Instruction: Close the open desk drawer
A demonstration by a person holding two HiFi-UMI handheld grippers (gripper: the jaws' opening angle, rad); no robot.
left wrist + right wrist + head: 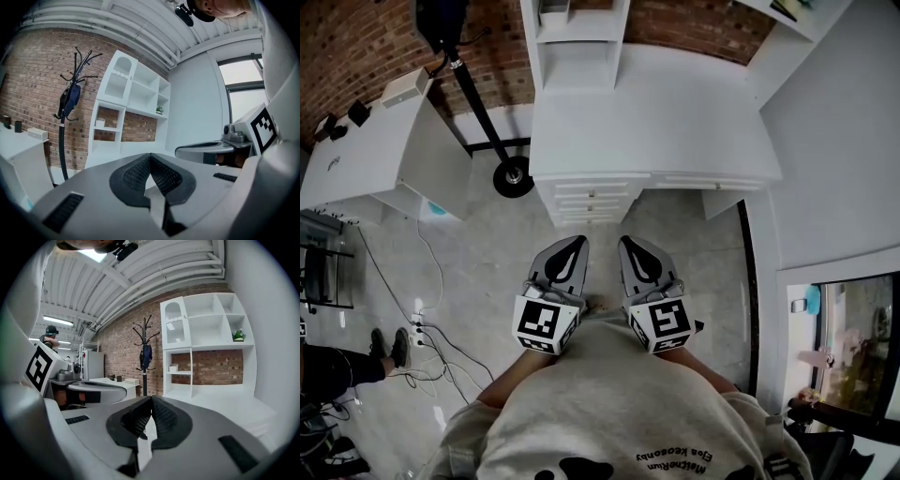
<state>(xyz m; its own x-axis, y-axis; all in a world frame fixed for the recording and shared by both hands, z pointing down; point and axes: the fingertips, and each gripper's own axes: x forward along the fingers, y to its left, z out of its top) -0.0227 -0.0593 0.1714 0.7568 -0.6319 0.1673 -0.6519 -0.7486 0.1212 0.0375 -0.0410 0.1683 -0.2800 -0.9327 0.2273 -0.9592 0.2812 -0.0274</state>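
White desk (656,122) ahead — left tongs (577,243), right tongs (626,243) pinched together, empty.

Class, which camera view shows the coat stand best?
The left gripper view: the coat stand is large, hooks and hanging bag clear. The right gripper view shows it small; the head view shows mainly pole and base from above.

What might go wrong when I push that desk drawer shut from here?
Both the left gripper and right gripper are shut, short of the drawers; a narrow tip pushing off centre might skew one. The coat stand base beside the desk and the floor cables on your left might catch a foot.
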